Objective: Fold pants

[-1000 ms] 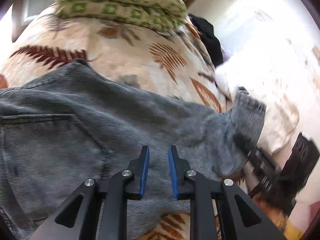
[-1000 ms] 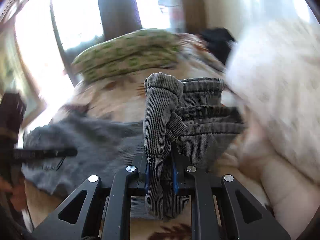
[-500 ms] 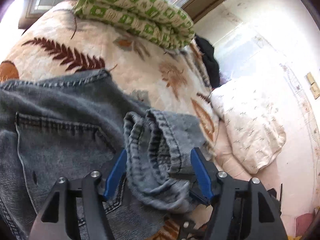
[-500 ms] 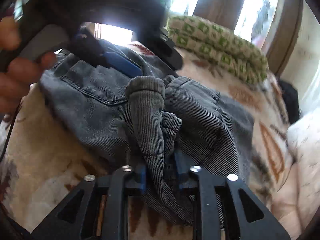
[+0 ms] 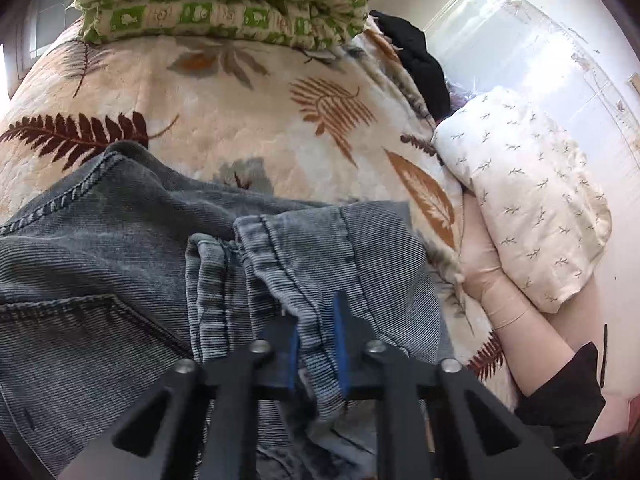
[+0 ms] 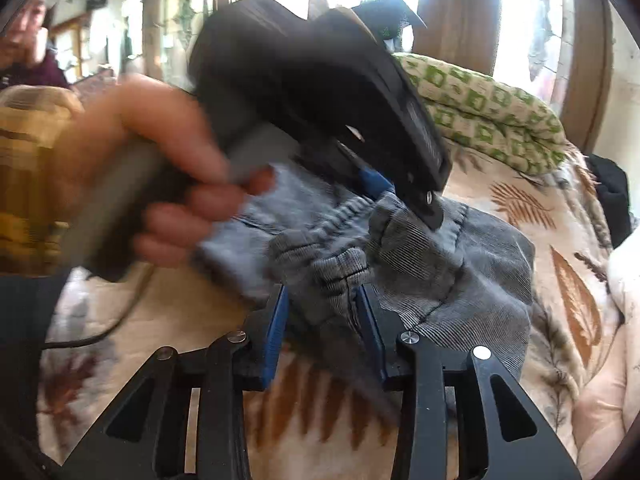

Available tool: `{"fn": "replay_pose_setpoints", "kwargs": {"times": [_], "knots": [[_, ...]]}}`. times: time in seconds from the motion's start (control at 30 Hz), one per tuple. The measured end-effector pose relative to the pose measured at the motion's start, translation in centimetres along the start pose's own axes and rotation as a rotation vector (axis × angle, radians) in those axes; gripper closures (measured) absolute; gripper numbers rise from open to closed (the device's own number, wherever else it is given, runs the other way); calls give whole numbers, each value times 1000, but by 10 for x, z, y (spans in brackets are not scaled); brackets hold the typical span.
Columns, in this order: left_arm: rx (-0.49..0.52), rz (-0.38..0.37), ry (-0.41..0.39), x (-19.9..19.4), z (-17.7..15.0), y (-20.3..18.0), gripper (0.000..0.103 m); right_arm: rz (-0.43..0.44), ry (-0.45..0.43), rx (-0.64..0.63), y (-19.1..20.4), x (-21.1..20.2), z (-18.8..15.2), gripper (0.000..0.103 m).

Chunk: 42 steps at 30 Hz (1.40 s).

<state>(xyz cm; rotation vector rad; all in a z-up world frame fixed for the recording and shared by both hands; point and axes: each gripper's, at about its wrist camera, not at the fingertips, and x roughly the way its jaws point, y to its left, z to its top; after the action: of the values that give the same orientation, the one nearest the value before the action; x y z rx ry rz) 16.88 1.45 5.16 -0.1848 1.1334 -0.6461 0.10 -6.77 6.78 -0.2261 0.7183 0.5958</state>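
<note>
Bedspread [image 5: 248, 128]: cream, leaf print
Folded quilt [image 5: 224, 0]: green-checked, far end
Pillow [image 5: 532, 208]: right edge
Dark garment [image 5: 420, 64]: possibly clothing

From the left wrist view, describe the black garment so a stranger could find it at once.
Start at the leaf-print bedspread. At its far end lies a green-checked folded quilt; the black garment is bunched just right of it, above the white sprigged pillow. It is the only plain black cloth on the bed.

left hand [image 6: 160, 184] motion-blurred, pants [image 5: 120, 280] cut off at left edge; black garment [image 5: 420, 64] unidentifiable
</note>
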Motion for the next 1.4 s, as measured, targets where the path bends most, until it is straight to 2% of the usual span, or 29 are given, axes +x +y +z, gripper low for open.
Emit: {"fn": "replay_pose_setpoints", "kwargs": {"times": [0.13, 0.2, 0.27, 0.3, 0.37, 0.47, 0.57, 0.7, 0.77, 0.83, 0.87, 0.9, 1.0, 1.1, 1.13, 1.17, 1.23, 1.33, 1.4], "knots": [[-23, -15, -6, -5, -2, 9, 92, -9, -55, 103, -15, -13, 10, 67], [-25, -15, -4, -5, -1, 10, 93, -23, -26, 98, -18, -2, 14, 67], [-19, -5, -2, -3, 2, 8, 94, -32, 28, 41, -13, 20, 13, 67], [-16, 2, -1, -2, 3, 6, 94, -49, 52, 29, -10, 26, 11, 70], [-7, 20, -4, -4, 6, 4, 94, -41, 91, 59, -9, 38, 10, 86], [5, 34, -28, -15, 7, 4, 95, -30, 22, 66, 3, 20, 19, 89], [26, 72, -33, -20, 7, 6, 95, 5, 10, 78, 7, 18, 22, 89], [66, 189, 43, 15, -5, 15, 95, 22, 74, 71, 10, 47, 1, 85], [75, 190, 0, 16, -9, 14, 95, -5, 41, 38, 15, 48, -6, 84], [59, 170, -11, 11, -8, 15, 95, 21, 47, 44, 15, 42, -2, 68], [50, 153, -18, 6, -8, 16, 94, 32, 53, 50, 15, 38, 1, 52], [40, 136, -27, -1, -7, 17, 93, 29, 46, 58, 13, 32, 5, 50], [54, 122, -92, -30, -11, 12, 90, 54, -31, 127, 1, -3, 11, 50], [101, 134, -119, -45, -18, -4, 90, -48, -99, 221, -27, -33, 9, 51], [124, 133, -112, -46, -21, -11, 90, -80, -99, 242, -36, -34, 9, 54], [141, 138, -106, -44, -23, -18, 90, -139, -79, 280, -49, -34, 5, 57], [187, 167, -95, -37, -30, -29, 90, -162, -44, 338, -68, -26, 0, 63], [197, 211, -59, -20, -39, -28, 90, -161, 15, 380, -75, -10, -16, 65], [171, 270, -17, -3, -44, -13, 87, -132, 108, 367, -66, 9, -30, 64]]}}
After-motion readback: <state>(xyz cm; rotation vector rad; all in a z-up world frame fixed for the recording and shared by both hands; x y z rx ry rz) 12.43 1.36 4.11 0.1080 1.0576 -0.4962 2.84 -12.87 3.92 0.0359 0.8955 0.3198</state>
